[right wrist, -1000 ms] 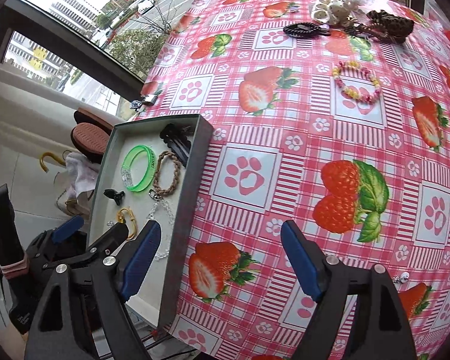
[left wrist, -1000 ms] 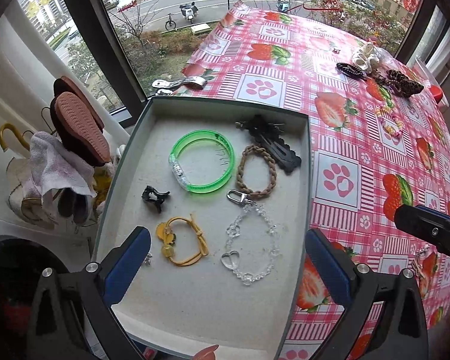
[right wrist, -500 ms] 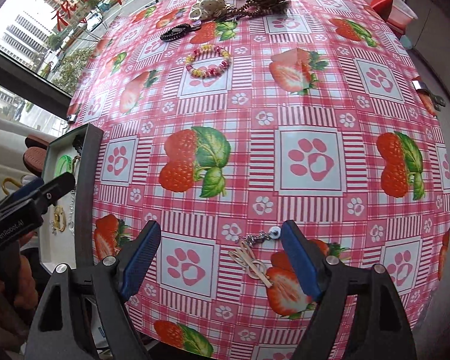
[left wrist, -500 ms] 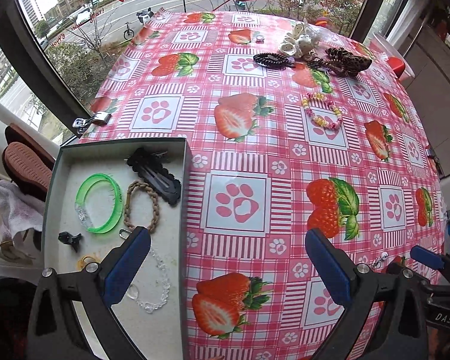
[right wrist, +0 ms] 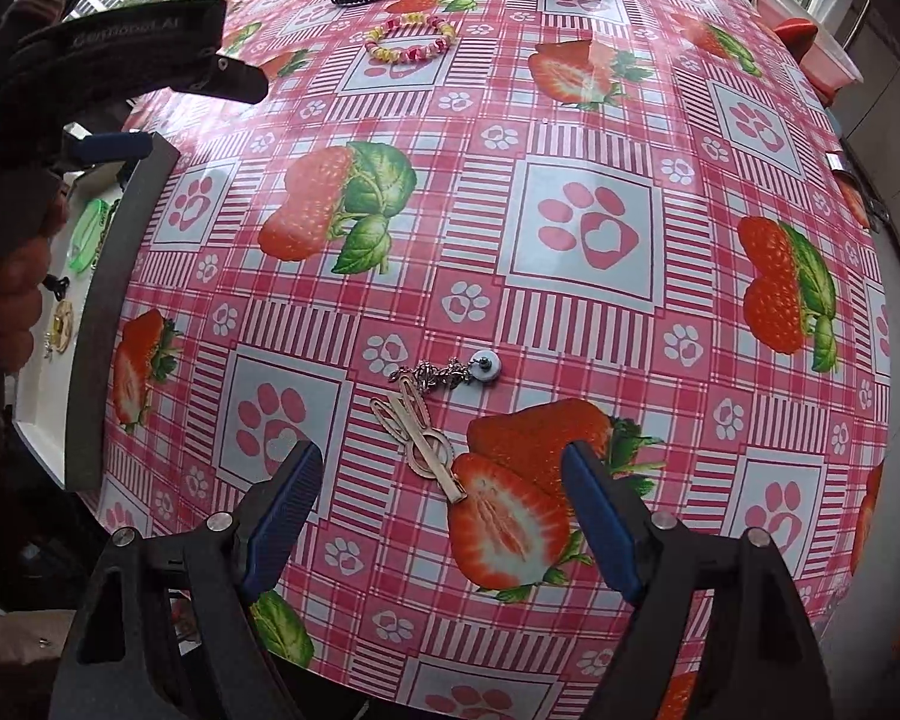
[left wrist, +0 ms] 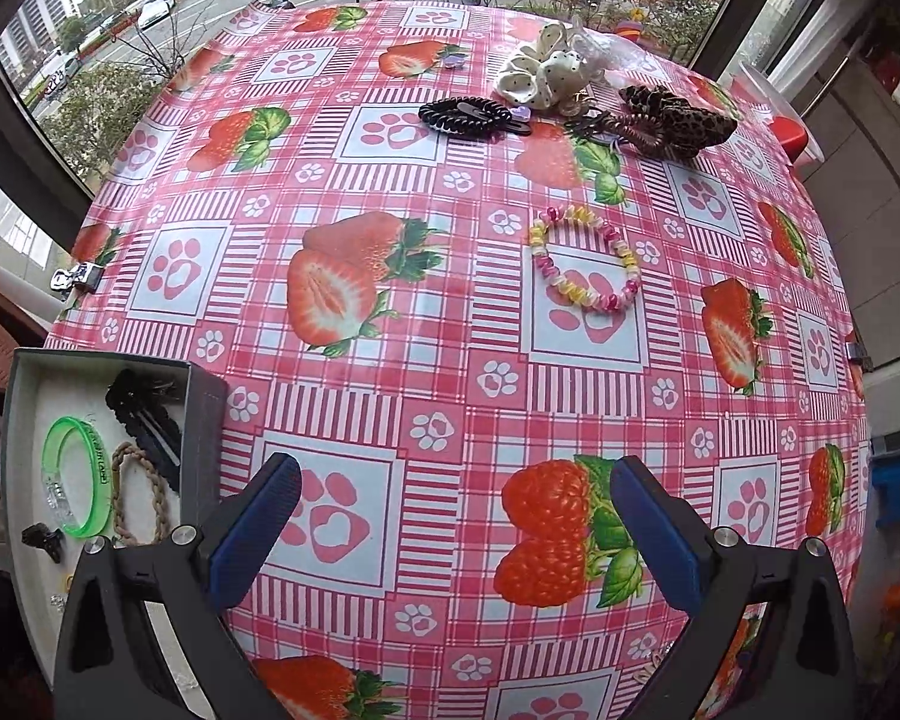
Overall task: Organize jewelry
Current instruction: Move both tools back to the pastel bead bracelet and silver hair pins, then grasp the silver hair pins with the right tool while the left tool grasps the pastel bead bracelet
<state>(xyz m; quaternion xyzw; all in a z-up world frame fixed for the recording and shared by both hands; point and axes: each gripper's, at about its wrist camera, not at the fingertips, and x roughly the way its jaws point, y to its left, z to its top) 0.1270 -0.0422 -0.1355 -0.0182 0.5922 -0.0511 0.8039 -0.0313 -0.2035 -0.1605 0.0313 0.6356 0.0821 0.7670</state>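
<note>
Pink strawberry-print cloth covers the counter (right wrist: 570,90). Low in the right wrist view, the right hand-held gripper (right wrist: 441,516) has just been narrowing yet stands wide, empty, above a silver hair clip on a chain (right wrist: 426,420). The left hand-held gripper (left wrist: 453,531) gapes wide, empty, beside the grey jewelry tray (left wrist: 207,420) at lower left.

The table (left wrist: 390,420), under strawberry-print oilcloth, carries a grey tray (left wrist: 207,420) at left, a beaded bracelet (left wrist: 585,267) centrally, hair ties (left wrist: 468,117) far, and a hairpin with chain (right wrist: 426,420) near.
</note>
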